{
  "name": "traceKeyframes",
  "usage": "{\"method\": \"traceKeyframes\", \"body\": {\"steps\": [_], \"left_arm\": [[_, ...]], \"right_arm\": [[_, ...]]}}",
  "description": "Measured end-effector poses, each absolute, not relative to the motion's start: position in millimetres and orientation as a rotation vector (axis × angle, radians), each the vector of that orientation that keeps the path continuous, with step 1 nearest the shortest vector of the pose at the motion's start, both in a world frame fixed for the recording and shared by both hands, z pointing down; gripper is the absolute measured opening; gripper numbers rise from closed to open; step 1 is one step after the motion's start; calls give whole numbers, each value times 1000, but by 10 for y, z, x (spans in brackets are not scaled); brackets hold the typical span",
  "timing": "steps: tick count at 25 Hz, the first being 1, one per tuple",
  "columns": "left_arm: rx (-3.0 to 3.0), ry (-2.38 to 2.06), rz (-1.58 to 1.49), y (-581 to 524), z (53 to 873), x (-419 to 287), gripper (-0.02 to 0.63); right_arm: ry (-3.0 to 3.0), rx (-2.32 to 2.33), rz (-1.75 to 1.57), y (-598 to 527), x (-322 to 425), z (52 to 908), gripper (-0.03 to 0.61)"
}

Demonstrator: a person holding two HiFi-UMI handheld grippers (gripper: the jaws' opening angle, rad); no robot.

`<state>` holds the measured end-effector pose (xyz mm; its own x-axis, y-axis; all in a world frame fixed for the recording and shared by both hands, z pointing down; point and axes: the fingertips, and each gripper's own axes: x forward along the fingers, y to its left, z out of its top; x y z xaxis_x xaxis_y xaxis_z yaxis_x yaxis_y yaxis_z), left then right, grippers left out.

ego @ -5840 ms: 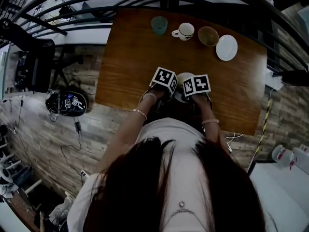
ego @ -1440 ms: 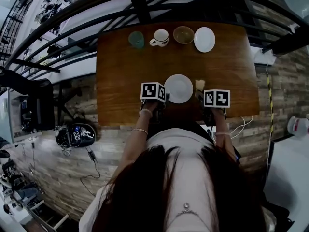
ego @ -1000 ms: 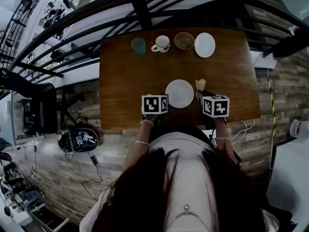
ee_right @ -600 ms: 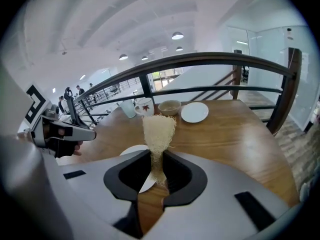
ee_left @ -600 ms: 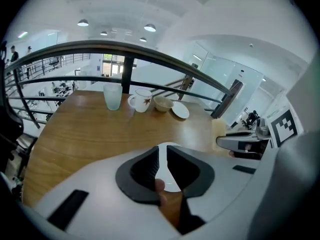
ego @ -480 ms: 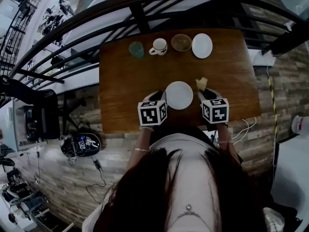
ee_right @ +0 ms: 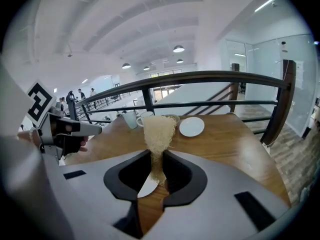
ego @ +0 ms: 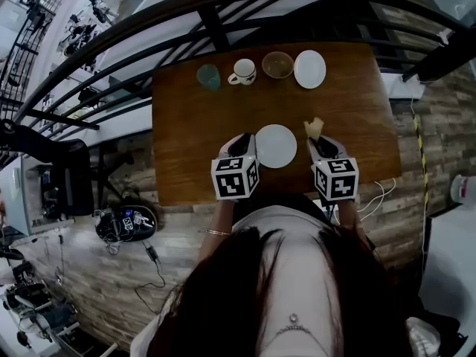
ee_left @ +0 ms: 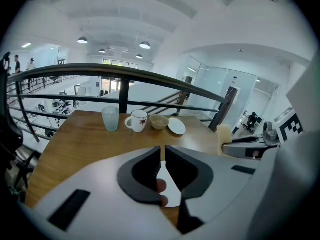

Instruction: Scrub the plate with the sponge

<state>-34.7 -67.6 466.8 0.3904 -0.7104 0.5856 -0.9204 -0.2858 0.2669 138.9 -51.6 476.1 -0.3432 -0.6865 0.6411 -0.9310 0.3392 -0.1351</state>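
A white plate (ego: 276,145) lies flat on the wooden table (ego: 193,125), between my two grippers. My left gripper (ego: 242,144) hangs above the table just left of the plate. Its jaws stand together with only a thin slit between them and nothing in it (ee_left: 163,151). Part of the plate (ee_left: 172,191) shows below them. My right gripper (ego: 318,141) hovers off the plate's right side, shut on a pale yellow fibrous sponge (ee_right: 159,126) that sticks up out of the jaws. The sponge (ego: 314,127) is clear of the plate.
Along the table's far edge stand a teal glass (ego: 208,76), a mug (ego: 242,71), a bowl (ego: 277,64) and a second white plate (ego: 310,68). A dark railing (ego: 223,6) runs behind the table. The table's near edge lies just under my hands.
Both grippers have risen off the table toward the camera, and their marker cubes look larger. The sponge went up with the right one. The plate stayed where it was.
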Motion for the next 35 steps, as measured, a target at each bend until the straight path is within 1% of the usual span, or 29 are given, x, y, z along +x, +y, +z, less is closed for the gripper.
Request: {"method": "traceKeyframes", "body": {"steps": [10, 35], "left_arm": [[2141, -1415, 471, -712, 4501, -241, 26], [2141, -1393, 476, -806, 4550, -166, 26]], "right_arm": [[-2155, 1417, 685, -546, 1408, 4686, 91], [-2131, 1378, 691, -653, 1428, 4810, 91]]}}
